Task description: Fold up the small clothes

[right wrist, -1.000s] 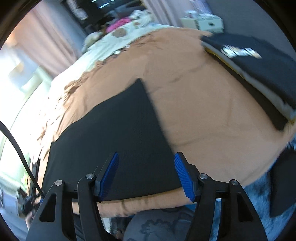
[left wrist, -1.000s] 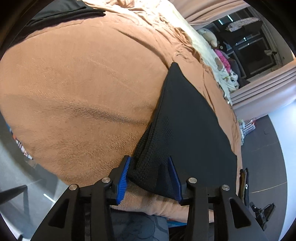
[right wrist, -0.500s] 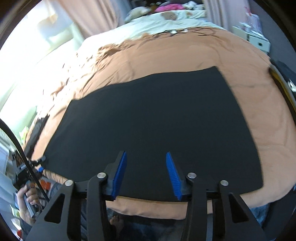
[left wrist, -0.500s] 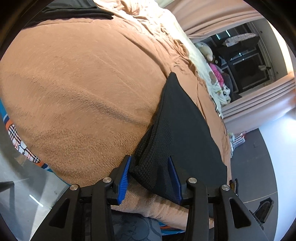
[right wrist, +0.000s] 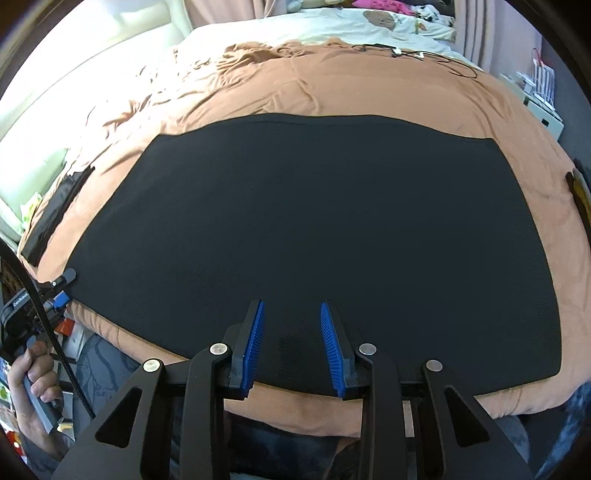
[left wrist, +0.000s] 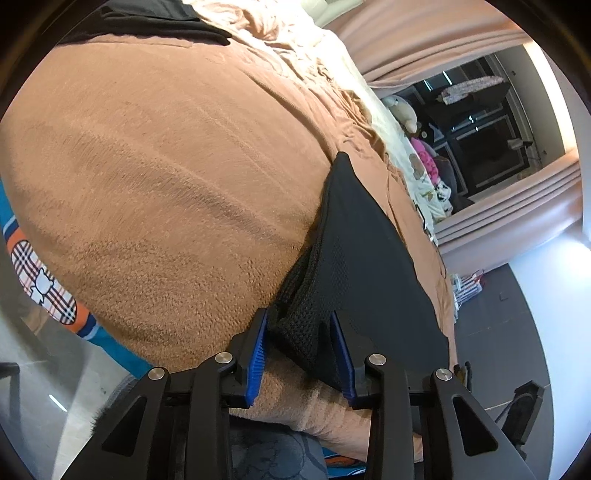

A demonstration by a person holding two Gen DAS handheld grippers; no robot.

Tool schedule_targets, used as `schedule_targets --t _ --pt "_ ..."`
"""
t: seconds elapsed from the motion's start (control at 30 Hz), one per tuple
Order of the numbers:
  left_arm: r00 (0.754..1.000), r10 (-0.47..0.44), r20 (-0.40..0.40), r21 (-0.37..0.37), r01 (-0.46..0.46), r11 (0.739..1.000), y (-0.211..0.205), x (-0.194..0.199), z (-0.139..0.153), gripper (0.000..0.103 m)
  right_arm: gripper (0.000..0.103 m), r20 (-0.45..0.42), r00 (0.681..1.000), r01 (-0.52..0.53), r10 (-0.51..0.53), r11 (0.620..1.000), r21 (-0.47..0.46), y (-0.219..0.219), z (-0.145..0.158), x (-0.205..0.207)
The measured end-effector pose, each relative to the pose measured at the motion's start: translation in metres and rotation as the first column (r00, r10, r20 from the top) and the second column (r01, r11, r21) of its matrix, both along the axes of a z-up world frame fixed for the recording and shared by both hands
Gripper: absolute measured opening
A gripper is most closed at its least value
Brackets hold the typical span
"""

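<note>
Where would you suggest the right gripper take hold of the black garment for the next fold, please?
Probably the near hem of the black garment, directly ahead of the right gripper, whose open jaws hover over it. The cloth lies flat on the brown blanket, so come in low from the bed's near edge and pinch the hem. The left gripper brackets the bunched corner on its own side.

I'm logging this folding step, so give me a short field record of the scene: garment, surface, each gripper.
garment: black garment, spread flat, near left corner bunched
surface: brown blanket on a bed
left gripper: fingers on both sides of the bunched corner, gap between them, grip not confirmed
right gripper: open, over the near edge, holding nothing
other: dark folded clothes at the blanket's far edge
</note>
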State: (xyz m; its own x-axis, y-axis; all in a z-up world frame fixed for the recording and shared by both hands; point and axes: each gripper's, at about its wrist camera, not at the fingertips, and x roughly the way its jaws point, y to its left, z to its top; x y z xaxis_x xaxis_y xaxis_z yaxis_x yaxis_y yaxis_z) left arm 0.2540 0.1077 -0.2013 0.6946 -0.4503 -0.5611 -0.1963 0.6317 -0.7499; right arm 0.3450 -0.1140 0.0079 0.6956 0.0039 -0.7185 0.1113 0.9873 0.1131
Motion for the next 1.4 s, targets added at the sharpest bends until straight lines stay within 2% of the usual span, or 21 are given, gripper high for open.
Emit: schedule_targets --t 0.07,0.27,0.37,0.47,0.67,1.0,1.17,1.4 --pt "1.0 0.012 0.002 -0.024 -0.012 1.0 0.001 -0.004 -0.002 0.036 0.029 -0.012 1.0 0.004 -0.005 1.0 -0.031 0.007 -0.001 0.009" --pt "1.0 0.006 0.006 -0.028 -0.006 1.0 0.0 -0.006 0.0 0.036 0.025 -0.02 0.999 0.033 -0.034 0.999 -0.03 0.017 -0.006 0.038" --pt "1.0 0.013 0.005 -0.061 -0.012 0.998 0.003 -0.007 -0.003 0.035 0.025 -0.028 0.999 0.046 -0.047 0.999 -0.029 0.019 -0.013 0.052" --pt "0.999 0.03 -0.016 -0.059 -0.031 0.998 0.004 -0.008 -0.004 0.028 0.025 -0.043 0.997 0.058 -0.058 0.998 -0.016 0.014 -0.016 0.068" --pt "0.997 0.053 -0.06 -0.1 -0.058 0.993 0.006 -0.006 -0.004 0.028 0.025 -0.042 0.997 0.072 -0.072 0.997 0.01 -0.001 -0.019 0.098" --pt "0.989 0.113 -0.092 -0.073 -0.119 0.99 0.0 -0.005 0.0 0.028 0.025 -0.058 0.998 0.033 -0.033 0.999 0.009 -0.021 -0.012 0.148" --pt "0.984 0.132 -0.118 -0.089 -0.143 0.986 -0.001 -0.001 0.0 0.028 0.016 -0.06 0.998 0.014 -0.013 1.0 0.02 -0.036 -0.007 0.178" --pt "0.98 0.153 -0.129 -0.074 -0.163 0.984 -0.003 0.001 0.002 0.028 0.016 -0.078 0.997 0.011 -0.008 0.999 0.041 -0.051 -0.003 0.221"
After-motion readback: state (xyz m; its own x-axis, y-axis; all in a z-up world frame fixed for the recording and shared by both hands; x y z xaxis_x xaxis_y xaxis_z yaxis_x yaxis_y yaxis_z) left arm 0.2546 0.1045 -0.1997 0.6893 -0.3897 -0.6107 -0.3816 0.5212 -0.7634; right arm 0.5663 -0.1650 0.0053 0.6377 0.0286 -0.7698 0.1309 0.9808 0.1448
